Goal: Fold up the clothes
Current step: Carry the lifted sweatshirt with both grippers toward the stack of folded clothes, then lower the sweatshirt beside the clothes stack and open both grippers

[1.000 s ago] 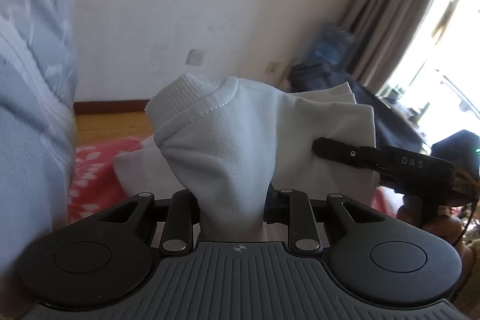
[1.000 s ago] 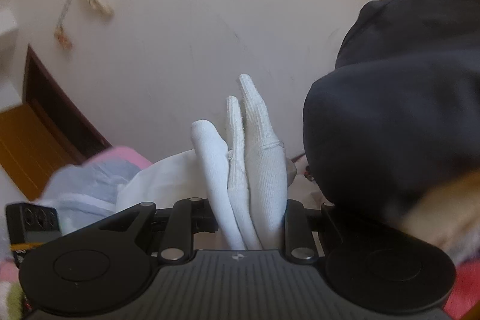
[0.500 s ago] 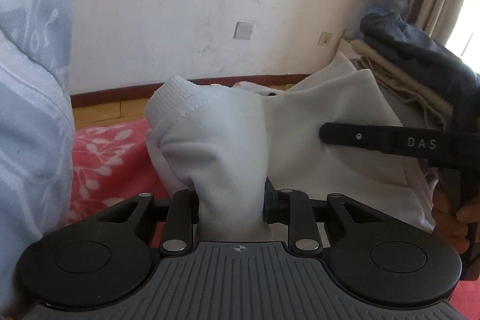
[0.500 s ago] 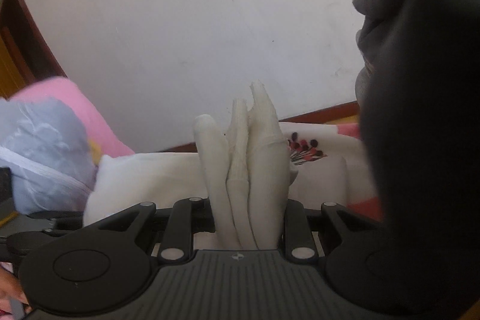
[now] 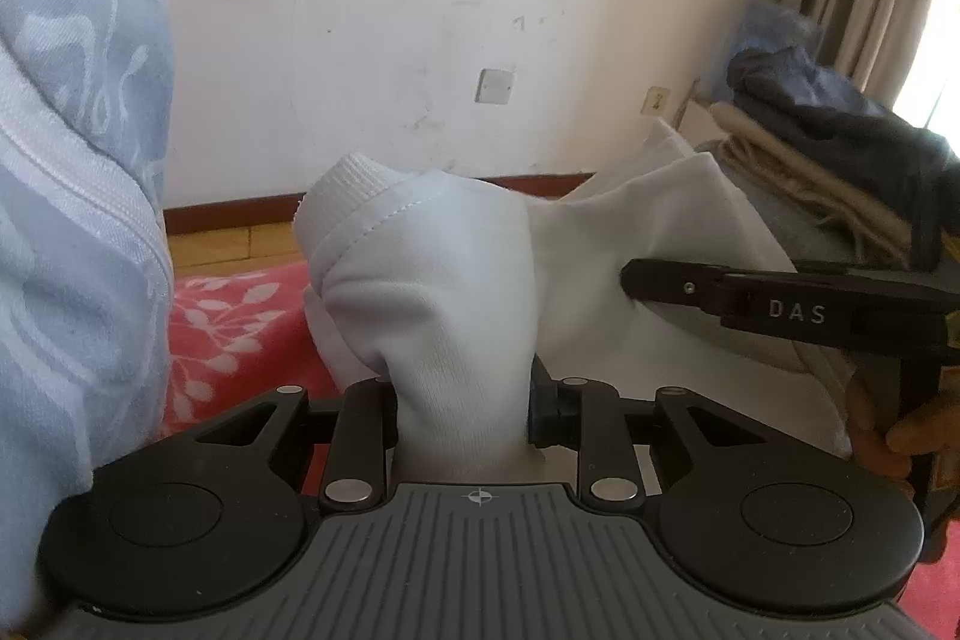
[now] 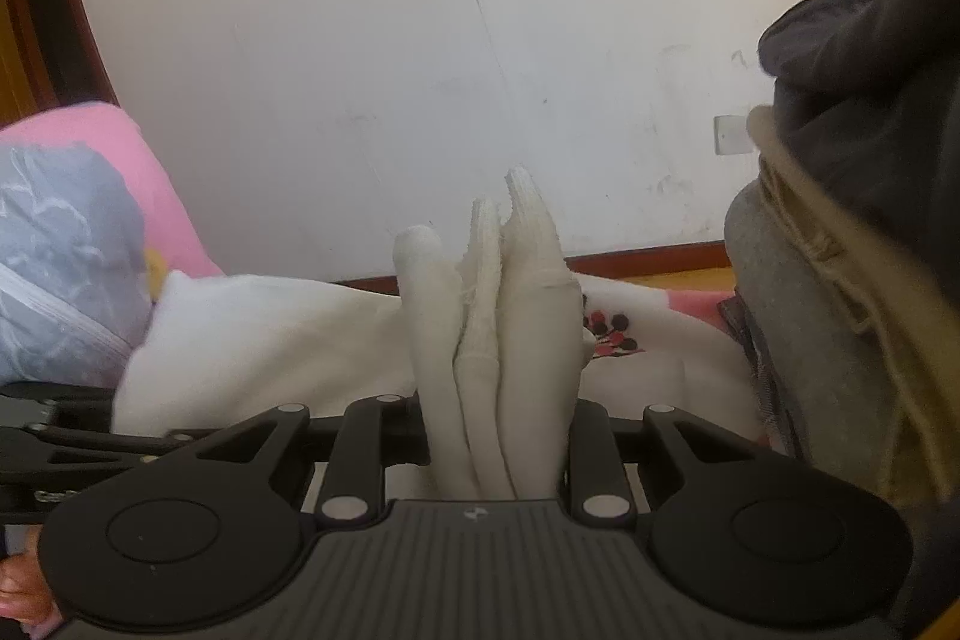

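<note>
A white garment with a ribbed hem is bunched up between the jaws of my left gripper. Those jaws are opening, with the cloth still pinched between them. The garment stretches right to my right gripper, a black bar with a person's hand behind it. In the right wrist view, several folds of the same white garment stand upright between the jaws of my right gripper. These jaws are opening too, and the folds are still squeezed. The rest of the cloth lies spread toward the left gripper.
A light blue patterned cushion fills the left side. Under the garment lies a red floral blanket. A pile of dark and beige clothes is stacked at the right and looms close in the right wrist view. A pink pillow sits at the left.
Both grippers have sunk and tipped downward with the white garment still in them. The right wrist view has rolled level, and the clothes pile has shifted to its right edge.
</note>
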A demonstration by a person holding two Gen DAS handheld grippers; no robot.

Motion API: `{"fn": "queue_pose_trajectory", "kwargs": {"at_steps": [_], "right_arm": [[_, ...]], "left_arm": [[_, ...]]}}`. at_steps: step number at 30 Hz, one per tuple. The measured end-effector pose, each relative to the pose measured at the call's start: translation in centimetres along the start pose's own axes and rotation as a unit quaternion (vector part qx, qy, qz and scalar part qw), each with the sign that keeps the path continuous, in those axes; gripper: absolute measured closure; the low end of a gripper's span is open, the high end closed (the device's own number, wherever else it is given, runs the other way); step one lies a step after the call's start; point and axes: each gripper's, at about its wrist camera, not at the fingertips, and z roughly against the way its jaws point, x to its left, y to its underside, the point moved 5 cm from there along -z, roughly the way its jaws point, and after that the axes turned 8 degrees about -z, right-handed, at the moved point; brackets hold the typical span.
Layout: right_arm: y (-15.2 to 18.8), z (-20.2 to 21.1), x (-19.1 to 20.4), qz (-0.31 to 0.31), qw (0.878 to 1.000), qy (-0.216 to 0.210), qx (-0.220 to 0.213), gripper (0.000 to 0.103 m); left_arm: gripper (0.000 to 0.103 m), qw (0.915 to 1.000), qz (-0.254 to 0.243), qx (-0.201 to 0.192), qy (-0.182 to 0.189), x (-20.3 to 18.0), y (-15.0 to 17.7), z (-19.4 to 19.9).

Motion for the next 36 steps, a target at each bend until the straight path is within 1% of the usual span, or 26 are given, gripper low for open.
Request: {"fn": "queue_pose_trajectory", "kwargs": {"at_steps": [1, 2, 3, 4, 5, 7, 8, 9, 10, 12, 16, 17, 18, 19, 20, 21, 22, 23, 25, 26, 28, 30, 33, 34, 36], "right_arm": [[0.2, -0.2, 0.0, 0.004, 1.0, 0.006, 0.003, 0.067], [0.3, -0.3, 0.0, 0.01, 1.0, 0.022, 0.002, 0.061], [0.4, -0.4, 0.1, 0.017, 0.999, 0.038, 0.001, 0.05], [0.4, -0.1, 0.3, 0.024, 0.998, 0.052, -0.005, 0.045], [0.5, 0.2, 0.7, 0.033, 0.997, 0.062, -0.009, 0.043], [0.6, 0.8, 1.3, 0.052, 0.996, 0.076, -0.019, 0.038], [0.8, 1.4, 1.5, 0.063, 0.994, 0.083, -0.023, 0.038], [1.0, 1.8, 1.8, 0.076, 0.993, 0.091, -0.029, 0.035], [1.1, 2.2, 2.2, 0.088, 0.991, 0.098, -0.036, 0.03], [1.4, 3.7, 3.1, 0.106, 0.987, 0.103, -0.064, 0.025], [2.3, 6.9, 5.0, 0.143, 0.976, 0.111, -0.12, 0.024], [2.6, 7.7, 5.6, 0.155, 0.972, 0.113, -0.137, 0.025], [3.0, 8.5, 6.2, 0.165, 0.968, 0.114, -0.151, 0.027], [3.2, 8.8, 6.7, 0.17, 0.968, 0.111, -0.151, 0.041], [3.5, 9.2, 7.1, 0.174, 0.967, 0.107, -0.151, 0.05], [3.6, 9.5, 7.4, 0.177, 0.967, 0.103, -0.149, 0.063], [3.3, 9.4, 7.6, 0.177, 0.97, 0.099, -0.134, 0.074], [3.4, 8.7, 7.5, 0.18, 0.971, 0.1, -0.124, 0.079], [3.4, 7.1, 7.2, 0.18, 0.972, 0.107, -0.103, 0.08], [3.3, 6.1, 6.6, 0.166, 0.976, 0.111, -0.085, 0.08], [2.8, 3.2, 4.5, 0.121, 0.987, 0.105, -0.017, 0.08], [2.9, 1.8, 3.5, 0.106, 0.989, 0.104, -0.004, 0.08], [2.5, 4.4, 4.2, 0.09, 0.991, 0.096, -0.036, 0.08], [2.6, 5.9, 4.5, 0.092, 0.99, 0.093, -0.051, 0.08], [2.8, 8.5, 4.7, 0.097, 0.989, 0.087, -0.072, 0.08]], "left_arm": [[0.072, 1.0, -0.004, 0.007, -0.005, 0.1, 0.2, -0.3], [0.071, 0.9998, -0.008, 0.014, -0.009, 0.1, 0.3, -0.6], [0.067, 0.9997, -0.009, 0.016, -0.013, 0.0, 0.0, -0.6], [0.064, 0.9997, -0.01, 0.018, -0.016, -0.1, -0.3, -0.7], [0.062, 0.9995, -0.01, 0.02, -0.022, -0.2, -0.5, -0.7], [0.053, 0.9989, -0.012, 0.025, -0.037, 0.1, -0.5, -0.3], [0.052, 0.9988, -0.01, 0.027, -0.041, 0.1, -0.8, -0.4], [0.052, 0.9986, -0.007, 0.028, -0.044, 0.0, -1.0, -0.6], [0.052, 0.9985, -0.005, 0.027, -0.046, 0.1, -1.1, -0.4], [0.052, 0.9985, -0.002, 0.022, -0.05, 0.1, -1.4, 0.1], [0.052, 0.9986, 0.006, 0.001, -0.053, 0.3, -1.8, 1.6], [0.052, 0.9985, 0.005, -0.002, -0.054, 0.2, -1.8, 1.8], [0.052, 0.9985, 0.0, -0.005, -0.055, 0.1, -1.7, 2.1], [0.052, 0.9984, -0.004, -0.007, -0.056, 0.0, -1.7, 2.3], [0.052, 0.9983, -0.011, -0.009, -0.056, -0.2, -1.5, 2.6], [0.052, 0.9982, -0.017, -0.01, -0.057, -0.5, -1.4, 2.8], [0.052, 0.998, -0.023, -0.012, -0.057, -0.7, -1.3, 3.1], [0.052, 0.9978, -0.028, -0.013, -0.059, -0.9, -1.1, 3.3], [0.052, 0.9966, -0.039, -0.019, -0.07, -1.2, -0.6, 4.0], [0.051, 0.9961, -0.044, -0.021, -0.074, -1.4, -0.9, 3.8], [0.051, 0.9953, -0.05, -0.025, -0.079, -1.5, -0.8, 3.9], [0.051, 0.9948, -0.055, -0.026, -0.082, -1.7, -0.5, 4.3], [0.051, 0.9948, -0.059, -0.014, -0.083, -2.3, 0.1, 4.9], [0.05, 0.9949, -0.059, -0.011, -0.082, -2.5, 0.3, 5.3], [0.05, 0.9946, -0.069, -0.018, -0.075, -3.2, 0.4, 6.3]]}}
